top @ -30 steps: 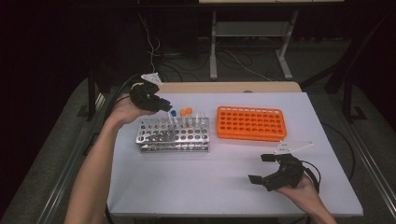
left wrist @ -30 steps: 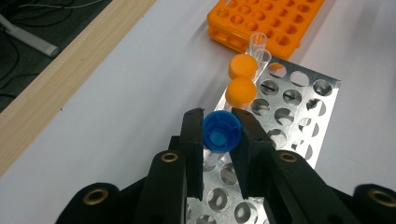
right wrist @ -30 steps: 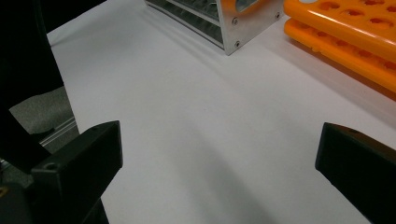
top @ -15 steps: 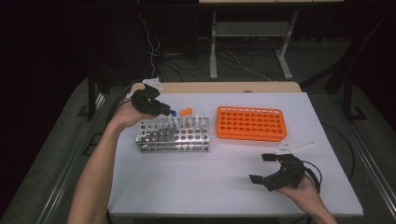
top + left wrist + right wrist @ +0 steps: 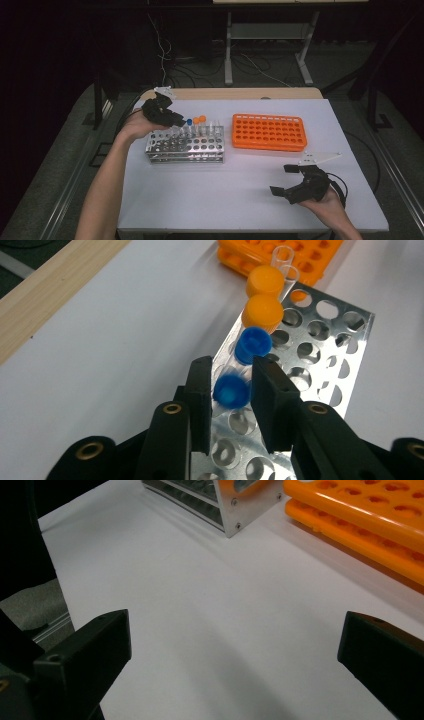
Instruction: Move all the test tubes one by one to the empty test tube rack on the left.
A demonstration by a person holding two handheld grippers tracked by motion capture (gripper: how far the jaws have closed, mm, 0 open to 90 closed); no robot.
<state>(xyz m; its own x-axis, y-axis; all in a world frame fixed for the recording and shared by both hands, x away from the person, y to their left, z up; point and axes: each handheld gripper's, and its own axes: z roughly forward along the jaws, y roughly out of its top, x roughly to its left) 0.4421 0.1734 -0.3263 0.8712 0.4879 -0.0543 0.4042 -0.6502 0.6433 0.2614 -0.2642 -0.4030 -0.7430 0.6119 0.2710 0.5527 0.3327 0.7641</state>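
My left gripper [image 5: 176, 120] hovers over the back left corner of the metal tube rack [image 5: 185, 146]. In the left gripper view its jaws [image 5: 231, 365] flank a blurred blue-capped tube [image 5: 231, 391] standing in the rack's edge row [image 5: 320, 340]. The jaws have just been opening, and a thin gap shows on each side of the cap. Further along that row stand another blue-capped tube [image 5: 253, 344] and two orange-capped tubes [image 5: 262, 310]. My right gripper [image 5: 286, 181] rests low near the table's front right, wide open with nothing between its fingers [image 5: 232, 630].
An orange rack [image 5: 269, 132] with empty holes lies right of the metal rack. The white table top [image 5: 225, 195] is bare between the racks and the front edge. A wooden strip [image 5: 235, 93] runs along the table's far side.
My left gripper has sunk slightly toward the rack's back row. The right gripper has not moved.
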